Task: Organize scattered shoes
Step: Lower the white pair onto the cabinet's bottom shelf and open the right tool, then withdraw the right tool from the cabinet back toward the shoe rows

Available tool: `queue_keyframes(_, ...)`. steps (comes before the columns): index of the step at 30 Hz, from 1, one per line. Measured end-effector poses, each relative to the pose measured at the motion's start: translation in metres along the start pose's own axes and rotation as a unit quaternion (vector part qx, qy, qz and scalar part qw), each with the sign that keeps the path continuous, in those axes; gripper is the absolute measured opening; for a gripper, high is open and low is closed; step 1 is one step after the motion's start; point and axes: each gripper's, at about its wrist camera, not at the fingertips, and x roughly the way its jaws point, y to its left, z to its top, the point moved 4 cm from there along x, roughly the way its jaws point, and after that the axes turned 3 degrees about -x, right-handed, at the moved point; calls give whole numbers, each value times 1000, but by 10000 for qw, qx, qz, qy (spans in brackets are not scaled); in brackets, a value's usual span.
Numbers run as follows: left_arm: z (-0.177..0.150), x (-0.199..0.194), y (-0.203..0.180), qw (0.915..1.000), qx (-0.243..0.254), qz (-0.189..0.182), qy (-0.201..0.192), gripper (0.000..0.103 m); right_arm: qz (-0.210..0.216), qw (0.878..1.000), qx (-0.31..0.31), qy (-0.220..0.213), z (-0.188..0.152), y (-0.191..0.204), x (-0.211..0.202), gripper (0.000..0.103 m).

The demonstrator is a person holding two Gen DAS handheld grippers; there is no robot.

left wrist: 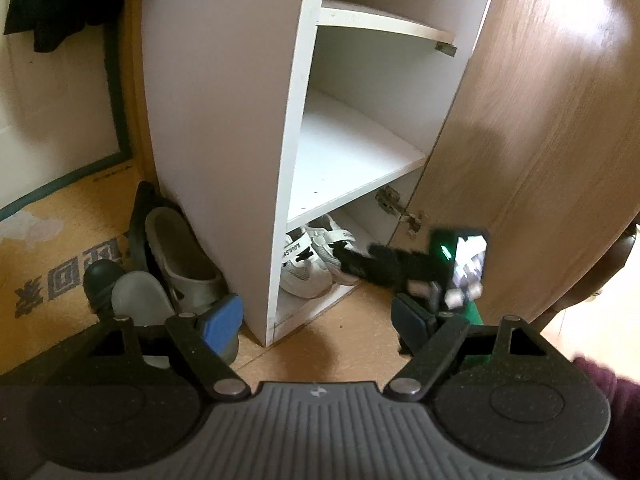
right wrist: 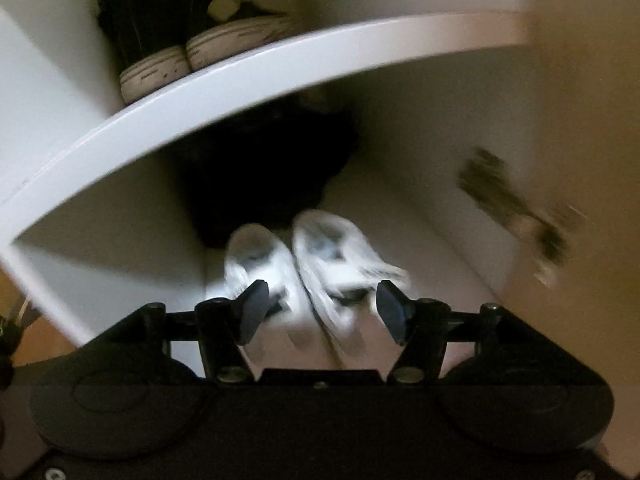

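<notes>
My right gripper (right wrist: 318,306) stood part open, apparently gripping nothing, over the white sneakers (right wrist: 304,264) on the cabinet's bottom shelf (right wrist: 420,248) at centre frame, my left gripper (left wrist: 316,320) wide open, empty.

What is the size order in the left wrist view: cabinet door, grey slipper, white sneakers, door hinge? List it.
1. cabinet door
2. grey slipper and white sneakers: look alike, unranked
3. door hinge

White sneakers (right wrist: 316,264); white cabinet (left wrist: 224,120); wood-grain brown door (left wrist: 540,120); grey slippers (left wrist: 180,256); blue finger pads (left wrist: 222,320).
</notes>
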Motion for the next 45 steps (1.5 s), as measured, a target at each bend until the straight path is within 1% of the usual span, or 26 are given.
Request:
queue_keyframes(1,0,0,-1,10000,12,-17,1,82,-22,10000,40,22,-7,-3,-7,60)
queue_keyframes(2,-1,-1,-2,10000,24,-35,1,82,-109,9998,25,136,-16,-5,-9,57)
queue_keyframes(3,-1,-1,-3,10000,34,-49,1,82,-191,9992,-48,351,-25,-5,-4,46)
queue_keyframes(5,-1,-2,-5,10000,42,-48,-13,82,-181,9981,-87,589,-39,-15,-2,35)
queue_keyframes(7,-1,-3,-6,10000,50,-48,-22,82,-146,9968,-193,763,-49,-15,5,35)
queue_keyframes(9,-1,-3,-7,10000,57,-43,-31,82,47,9967,-142,794,-49,-15,10,35)
queue_keyframes(14,1,-1,-7,10000,57,-16,-38,82,262,9950,-266,921,-36,-8,26,35)
queue_keyframes(17,2,0,-8,10000,58,-19,-28,82,313,9939,-423,967,-30,-5,26,35)
queue_keyframes(20,2,0,-10,10000,79,-49,-33,82,370,9951,-225,885,-30,-6,21,35)
queue_keyframes(23,1,-2,-9,9999,77,-44,-47,82,318,9954,-170,887,-33,-6,17,35)
queue_keyframes(25,1,-3,-8,9999,71,-34,-62,82,289,9956,-51,885,-34,-9,15,36)
queue_keyframes(26,1,-3,-8,9999,72,-33,-61,82,299,9957,28,879,-36,-12,14,39)
queue_keyframes(28,2,-4,-8,9999,71,-41,-78,82,358,9958,7,846,-34,-12,15,42)
queue_keyframes(29,3,-5,-9,9999,73,-51,-90,82,445,9953,-32,857,-31,-11,17,42)
queue_keyframes(30,3,-5,-9,9999,74,-59,-98,82,536,9947,-81,875,-29,-9,18,46)
queue_keyframes(32,6,-8,-11,9998,69,-98,-145,82,640,9921,-220,1056,-25,-5,22,46)
queue_keyframes(35,11,-10,-13,9997,84,-61,-224,82,590,9928,-111,1034,-21,-7,3,46)
queue_keyframes(37,11,-8,-18,9996,147,-99,-207,82,478,9935,6,1035,-22,-10,-10,48)
queue_keyframes(39,6,-5,-27,9993,311,-168,-120,82,233,9932,346,1083,-29,-19,-42,56)
queue_keyframes(40,4,-4,-30,9991,367,-201,-84,82,112,9924,512,1114,-34,-24,-59,59)
queue_keyframes(42,-1,-2,-37,9985,459,-296,5,82,-132,9899,766,1186,-42,-35,-88,66)
queue_keyframes(45,-9,-4,-51,9971,604,-449,83,82,-537,9843,1074,1296,-56,-51,-138,73)
